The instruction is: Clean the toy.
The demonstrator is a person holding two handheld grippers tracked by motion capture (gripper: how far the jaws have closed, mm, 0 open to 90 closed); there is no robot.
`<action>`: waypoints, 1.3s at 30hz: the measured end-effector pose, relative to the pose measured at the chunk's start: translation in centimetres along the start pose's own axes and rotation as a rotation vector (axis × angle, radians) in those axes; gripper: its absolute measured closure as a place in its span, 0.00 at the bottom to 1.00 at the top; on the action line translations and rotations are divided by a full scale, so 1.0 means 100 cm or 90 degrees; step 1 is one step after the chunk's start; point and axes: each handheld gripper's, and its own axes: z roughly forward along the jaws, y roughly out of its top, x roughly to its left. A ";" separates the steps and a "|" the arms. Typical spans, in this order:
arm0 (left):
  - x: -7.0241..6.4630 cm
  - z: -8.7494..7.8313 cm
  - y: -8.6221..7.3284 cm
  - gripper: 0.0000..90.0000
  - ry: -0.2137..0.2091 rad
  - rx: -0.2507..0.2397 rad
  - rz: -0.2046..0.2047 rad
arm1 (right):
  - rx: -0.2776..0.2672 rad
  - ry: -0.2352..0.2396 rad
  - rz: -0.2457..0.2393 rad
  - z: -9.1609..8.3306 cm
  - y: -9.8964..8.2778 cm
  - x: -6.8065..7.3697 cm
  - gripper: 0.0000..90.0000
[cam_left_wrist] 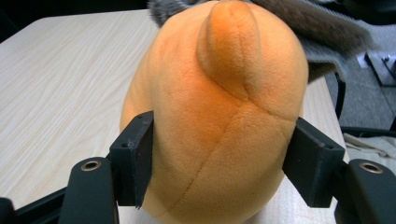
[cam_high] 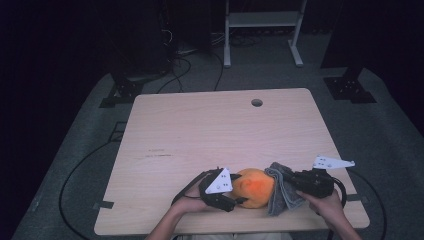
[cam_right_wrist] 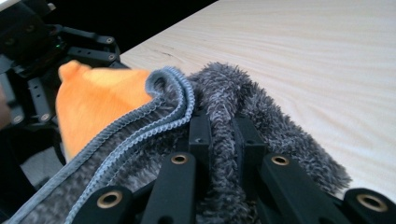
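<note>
An orange plush toy (cam_high: 255,187) lies near the front edge of the wooden table (cam_high: 215,130). My left gripper (cam_high: 240,194) comes at it from the left, and its two black pads press into the sides of the plush toy (cam_left_wrist: 219,116). A grey fluffy cloth (cam_high: 280,195) with a ribbed hem drapes against the toy's right side. My right gripper (cam_high: 291,181) is shut on a fold of that cloth (cam_right_wrist: 224,98), its jaws close together with fabric pinched between them (cam_right_wrist: 222,135). In the right gripper view the toy (cam_right_wrist: 98,102) shows beyond the cloth, partly covered by it.
The table has a round cable hole (cam_high: 257,102) near its far edge. A white frame (cam_high: 262,30) stands on the grey floor behind, dark stand feet (cam_high: 350,87) sit at the far corners, and cables (cam_high: 75,175) run along the floor on the left.
</note>
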 end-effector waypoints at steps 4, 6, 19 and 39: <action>0.008 -0.003 -0.004 0.36 -0.004 -0.013 -0.046 | -0.015 -0.003 0.007 -0.001 -0.001 0.002 0.89; 0.011 -0.004 -0.006 0.37 -0.006 -0.014 -0.064 | -0.029 0.004 0.015 -0.001 -0.001 0.002 0.89; 0.022 -0.006 -0.011 0.37 -0.007 -0.035 -0.130 | -0.088 -0.010 -0.018 -0.009 0.002 0.010 0.89; 0.005 0.003 0.008 0.40 0.046 -0.004 -0.090 | -0.016 0.020 -0.231 0.035 0.049 0.081 0.89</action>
